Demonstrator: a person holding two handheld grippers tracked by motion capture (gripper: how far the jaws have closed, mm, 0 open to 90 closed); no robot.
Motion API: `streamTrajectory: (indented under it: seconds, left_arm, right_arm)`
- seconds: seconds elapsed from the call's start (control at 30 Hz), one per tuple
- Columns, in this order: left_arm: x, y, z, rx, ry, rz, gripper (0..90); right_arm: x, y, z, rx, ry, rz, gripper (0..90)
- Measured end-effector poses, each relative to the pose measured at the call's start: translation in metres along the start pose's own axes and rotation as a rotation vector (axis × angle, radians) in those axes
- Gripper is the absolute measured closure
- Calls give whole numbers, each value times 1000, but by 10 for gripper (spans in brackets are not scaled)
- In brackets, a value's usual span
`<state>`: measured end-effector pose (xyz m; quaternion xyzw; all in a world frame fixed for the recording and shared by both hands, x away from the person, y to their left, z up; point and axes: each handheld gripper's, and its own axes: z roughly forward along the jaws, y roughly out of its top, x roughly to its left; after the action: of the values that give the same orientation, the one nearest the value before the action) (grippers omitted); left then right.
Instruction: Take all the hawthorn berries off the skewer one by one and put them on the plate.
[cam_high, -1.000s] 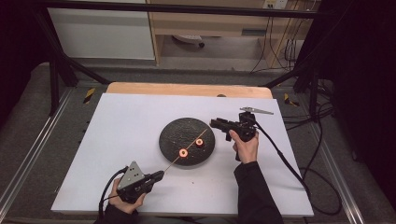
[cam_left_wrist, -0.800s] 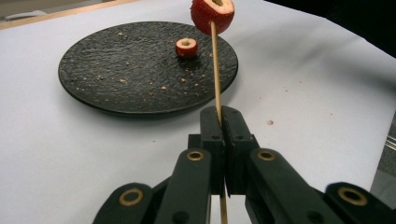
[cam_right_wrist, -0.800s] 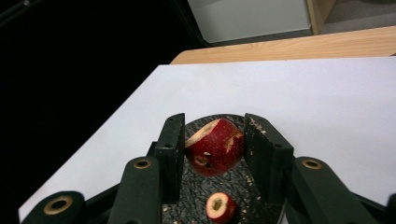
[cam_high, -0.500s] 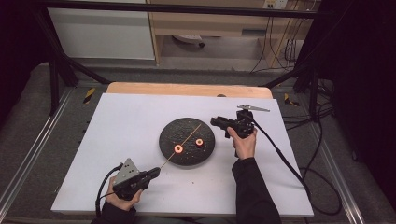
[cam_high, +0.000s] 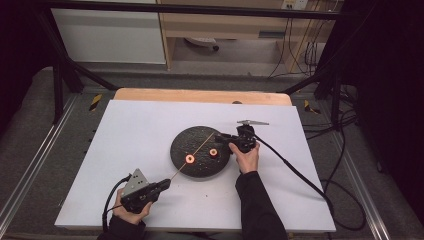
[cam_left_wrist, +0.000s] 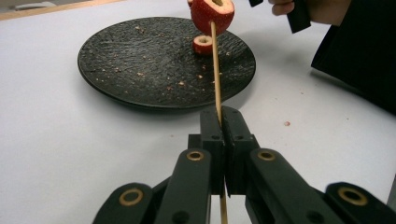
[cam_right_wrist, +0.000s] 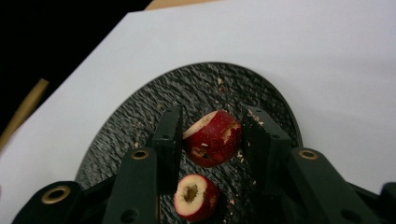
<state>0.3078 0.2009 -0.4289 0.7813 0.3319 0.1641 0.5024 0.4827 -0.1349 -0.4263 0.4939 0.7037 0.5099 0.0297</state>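
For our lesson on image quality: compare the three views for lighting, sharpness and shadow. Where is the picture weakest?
High view: white table evenly lit, surroundings fall to black, fruit pieces on the plate glow as tiny blurs. Left gripper view: skewer and plate crumbs crisp, top fruit piece cropped. Right gripper view: held fruit slightly soft, black corner at upper left, shadow beneath the right gripper.

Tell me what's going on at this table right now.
A person is threading red fruit pieces onto a wooden skewer over a black plate. The left gripper is clamped on the skewer, with one fruit piece near its tip. The right gripper holds another fruit piece between its jaws above the plate. One more piece lies on the plate, among crumbs.
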Motion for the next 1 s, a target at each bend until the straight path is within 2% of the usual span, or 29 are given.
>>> streamTrajectory:
  seconds: [0.27, 0.4, 0.57, 0.73, 1.0]
  left_arm:
    - [-1, 0, 0, 3, -3, 6, 879]
    - [-1, 0, 1, 5, -4, 6, 879]
    - [-2, 0, 1, 8, -7, 8, 879]
    - [-3, 0, 2, 9, -8, 9, 879]
    - [-4, 0, 2, 10, -9, 13, 879]
  right_arm:
    - [-5, -13, 17, 41, -35, -19, 604]
    - [-7, -16, 20, 63, -43, -23, 600]
    - [-6, -15, 19, 63, -41, -28, 555]
    - [2, -8, 4, 30, -34, -63, 451]
    - [20, -6, -26, -11, 12, -117, 177]
